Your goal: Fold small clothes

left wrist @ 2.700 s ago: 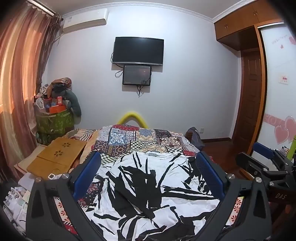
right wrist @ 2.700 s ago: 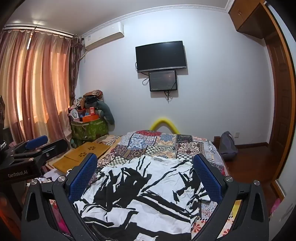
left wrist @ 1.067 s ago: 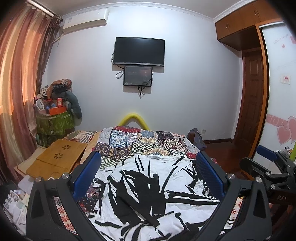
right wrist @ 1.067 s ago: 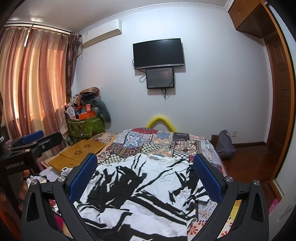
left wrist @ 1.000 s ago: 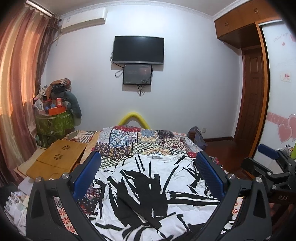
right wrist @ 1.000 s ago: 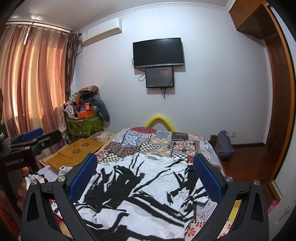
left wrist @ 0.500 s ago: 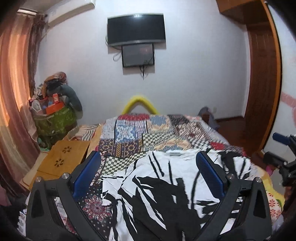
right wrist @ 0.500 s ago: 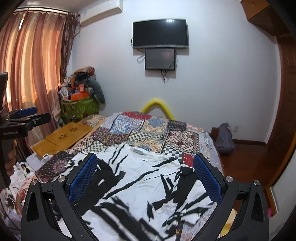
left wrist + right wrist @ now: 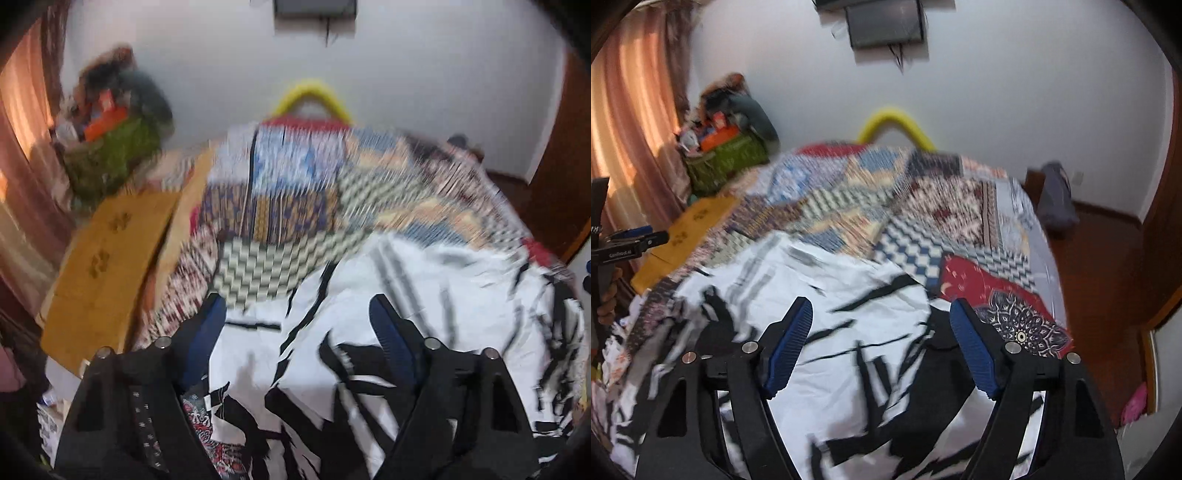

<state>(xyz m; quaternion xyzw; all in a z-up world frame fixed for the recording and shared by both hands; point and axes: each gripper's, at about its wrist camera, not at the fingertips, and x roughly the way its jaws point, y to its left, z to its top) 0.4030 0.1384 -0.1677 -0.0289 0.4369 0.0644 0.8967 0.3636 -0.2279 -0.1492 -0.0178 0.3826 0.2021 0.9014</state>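
1. One black-and-white garment (image 9: 424, 295) lies spread on one quilted bed (image 9: 295, 192).
2. Two grippers: left hand-held gripper (image 9: 297, 325) and right hand-held gripper (image 9: 879, 325), both gaping, empty.
3. Both now tilted lower, nearer the garment.

Both grippers dropped toward the shirt (image 9: 424, 280), jaws narrower than before, views motion-blurred

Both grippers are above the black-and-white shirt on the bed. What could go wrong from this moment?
1. The white shirt with black streaks lies rumpled on the patchwork bedspread, so the open left gripper might pinch the bedspread along with the shirt near its left edge.
2. The right gripper, jaws apart, hangs over the shirt's middle rather than an edge; closing there would probably bunch the cloth.
3. Both views are motion-blurred, so aiming may be poor.
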